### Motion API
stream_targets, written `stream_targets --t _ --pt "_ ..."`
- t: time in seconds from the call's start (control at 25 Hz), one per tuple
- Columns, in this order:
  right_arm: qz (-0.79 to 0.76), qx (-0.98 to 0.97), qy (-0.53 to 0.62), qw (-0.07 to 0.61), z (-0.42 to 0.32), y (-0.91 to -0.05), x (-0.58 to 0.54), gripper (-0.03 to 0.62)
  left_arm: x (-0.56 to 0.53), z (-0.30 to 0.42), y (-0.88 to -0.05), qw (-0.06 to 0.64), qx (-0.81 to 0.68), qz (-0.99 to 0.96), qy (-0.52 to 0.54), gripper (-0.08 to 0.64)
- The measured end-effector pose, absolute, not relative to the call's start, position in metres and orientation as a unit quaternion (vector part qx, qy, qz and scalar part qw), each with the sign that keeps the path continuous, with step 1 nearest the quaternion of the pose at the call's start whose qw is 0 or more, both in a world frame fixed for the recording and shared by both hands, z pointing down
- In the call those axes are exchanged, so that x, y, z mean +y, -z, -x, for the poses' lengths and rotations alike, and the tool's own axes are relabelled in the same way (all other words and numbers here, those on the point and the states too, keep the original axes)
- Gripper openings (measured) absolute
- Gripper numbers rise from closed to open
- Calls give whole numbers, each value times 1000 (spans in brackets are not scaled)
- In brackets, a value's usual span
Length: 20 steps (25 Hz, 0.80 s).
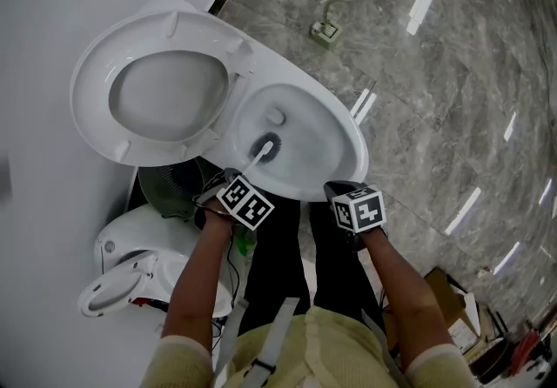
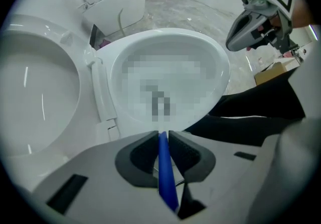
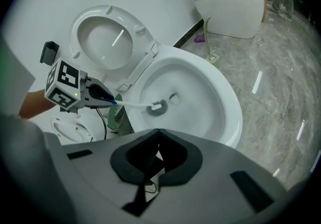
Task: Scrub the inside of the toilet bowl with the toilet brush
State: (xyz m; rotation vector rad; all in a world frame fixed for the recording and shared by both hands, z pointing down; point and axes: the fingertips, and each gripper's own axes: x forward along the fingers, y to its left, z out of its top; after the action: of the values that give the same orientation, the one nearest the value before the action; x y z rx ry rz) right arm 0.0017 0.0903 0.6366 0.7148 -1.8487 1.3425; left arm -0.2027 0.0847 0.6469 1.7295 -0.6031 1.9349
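Observation:
A white toilet bowl (image 1: 335,130) stands with its seat and lid (image 1: 96,103) raised against the wall. My left gripper (image 1: 228,182) is shut on the toilet brush by its blue handle (image 2: 165,168). The white shaft reaches over the near rim, and the dark brush head (image 1: 269,144) rests low inside the bowl, close to the drain (image 3: 173,99). In the right gripper view the brush head (image 3: 157,107) lies on the bowl's inner wall. My right gripper (image 1: 345,195) hovers at the bowl's front rim, shut with nothing between its jaws (image 3: 158,135).
A dark green brush holder (image 1: 174,190) stands on the floor left of the bowl, beside a small white unit (image 1: 130,269). Grey marble floor (image 1: 452,73) spreads right. Another toilet (image 3: 233,4) sits farther back. Cardboard boxes (image 1: 452,304) lie at lower right.

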Motion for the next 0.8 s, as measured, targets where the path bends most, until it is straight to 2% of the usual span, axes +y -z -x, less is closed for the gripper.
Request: stream_targets --t 0.24,0.52,0.8 --pt "-279 -716 -525 367 -4 -639 93 15 77 213 -647 240 -238 -619 -709 66" --pt "-280 -717 -525 365 -3 -639 92 15 54 227 -643 208 -279 -602 -718 66" --pt "-279 -718 -525 361 -1 -637 91 15 37 229 -633 232 -338 -620 -669 67"
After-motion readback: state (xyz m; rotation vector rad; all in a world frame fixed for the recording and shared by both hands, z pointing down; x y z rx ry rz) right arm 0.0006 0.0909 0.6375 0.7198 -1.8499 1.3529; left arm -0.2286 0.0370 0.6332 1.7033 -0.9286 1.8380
